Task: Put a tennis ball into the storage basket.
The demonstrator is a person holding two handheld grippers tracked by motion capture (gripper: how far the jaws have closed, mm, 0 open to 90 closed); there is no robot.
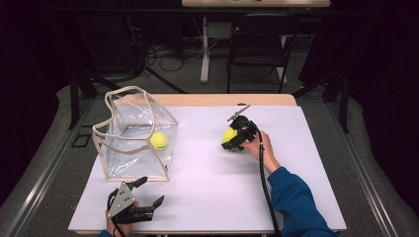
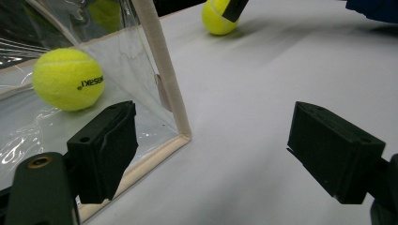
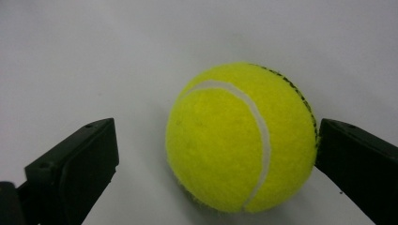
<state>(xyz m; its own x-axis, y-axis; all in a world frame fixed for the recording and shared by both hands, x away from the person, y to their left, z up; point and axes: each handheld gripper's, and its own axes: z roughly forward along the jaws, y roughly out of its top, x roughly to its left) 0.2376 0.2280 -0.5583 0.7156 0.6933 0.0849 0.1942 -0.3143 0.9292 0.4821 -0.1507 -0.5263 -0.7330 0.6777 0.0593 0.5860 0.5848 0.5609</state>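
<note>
A clear plastic bag (image 1: 133, 136) with beige trim stands open at the table's left, and one yellow tennis ball (image 1: 159, 140) lies inside it (image 2: 68, 78). A second tennis ball (image 1: 229, 136) rests on the white table right of centre. My right gripper (image 1: 236, 139) is open around this ball (image 3: 241, 138); its right jaw touches the ball's side, its left jaw stands apart. My left gripper (image 1: 144, 193) sits open near the front edge, just in front of the bag's corner (image 2: 180, 136), with nothing between its jaws.
The white table top (image 1: 207, 187) carries the bag and both balls. A dark folding chair (image 1: 259, 42) and a table leg (image 1: 204, 49) stand on the floor beyond the far edge. Metal rails run along both sides.
</note>
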